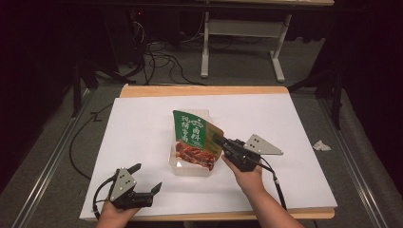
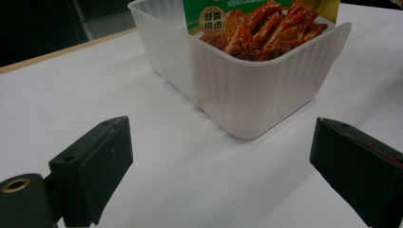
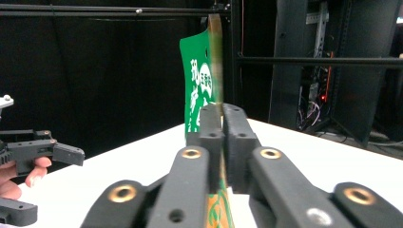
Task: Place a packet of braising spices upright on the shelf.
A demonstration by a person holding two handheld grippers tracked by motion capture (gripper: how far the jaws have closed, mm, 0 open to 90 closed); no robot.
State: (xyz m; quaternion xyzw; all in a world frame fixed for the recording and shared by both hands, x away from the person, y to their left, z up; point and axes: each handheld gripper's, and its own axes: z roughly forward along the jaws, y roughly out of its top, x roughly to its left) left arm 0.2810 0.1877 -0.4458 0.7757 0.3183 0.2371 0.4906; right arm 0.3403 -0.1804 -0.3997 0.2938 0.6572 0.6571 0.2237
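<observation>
A green snack packet printed with reddish food stands partly inside a clear ribbed plastic tub at the middle of the white table. My right gripper is shut on the packet's right edge; in the right gripper view the packet rises edge-on from between the closed jaws, with my right gripper pinching it. My left gripper rests open near the front left edge. In the left gripper view the tub and the packet lie just ahead of my left gripper, with nothing between its fingers.
The white sheet covers a wooden table. A crumpled white scrap lies on the floor to the right. Cables and a white table frame sit on the floor beyond the far edge.
</observation>
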